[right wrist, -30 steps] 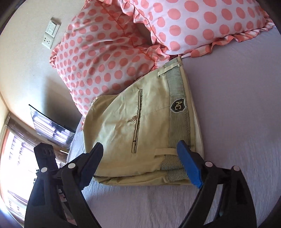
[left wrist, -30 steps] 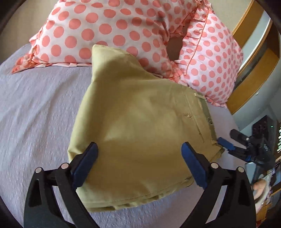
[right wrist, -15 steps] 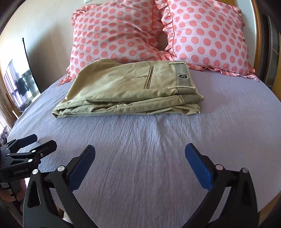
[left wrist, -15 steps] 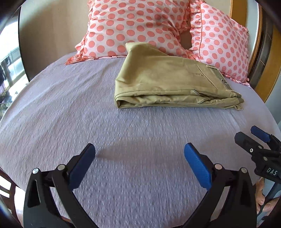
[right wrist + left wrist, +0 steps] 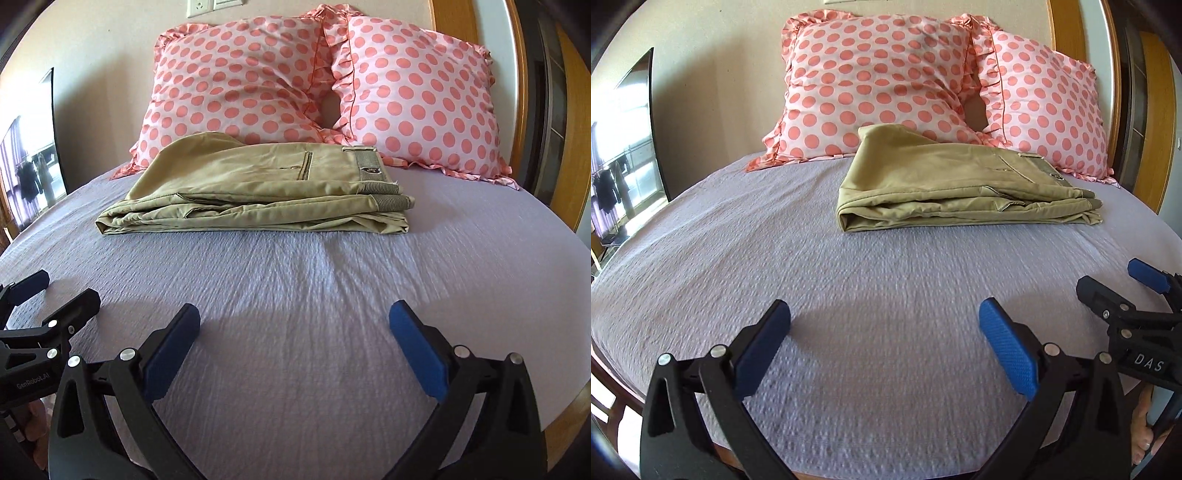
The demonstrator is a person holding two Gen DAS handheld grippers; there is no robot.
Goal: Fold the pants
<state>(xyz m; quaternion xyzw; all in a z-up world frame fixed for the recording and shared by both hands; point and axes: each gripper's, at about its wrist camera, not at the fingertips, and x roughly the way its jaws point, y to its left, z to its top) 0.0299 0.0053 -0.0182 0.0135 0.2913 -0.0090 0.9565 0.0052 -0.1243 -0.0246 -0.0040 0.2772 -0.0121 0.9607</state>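
Observation:
Khaki pants (image 5: 956, 188) lie folded in a compact stack on the lilac bed sheet (image 5: 849, 295), up against the pillows; they also show in the right wrist view (image 5: 258, 192), waistband to the right. My left gripper (image 5: 884, 328) is open and empty, low over the sheet near the foot of the bed, well short of the pants. My right gripper (image 5: 295, 328) is open and empty beside it. Each gripper shows at the edge of the other's view: the right gripper (image 5: 1123, 291) and the left gripper (image 5: 48, 295).
Two pink polka-dot pillows (image 5: 240, 81) (image 5: 417, 92) lean on the wall behind the pants. A wooden frame (image 5: 517, 92) runs along the right. A dark screen (image 5: 639, 129) stands at the left. The bed's wooden edge (image 5: 576, 410) is close to the grippers.
Both grippers have pulled back from right over the folded pants to the foot of the bed, staying open. The pants lie still.

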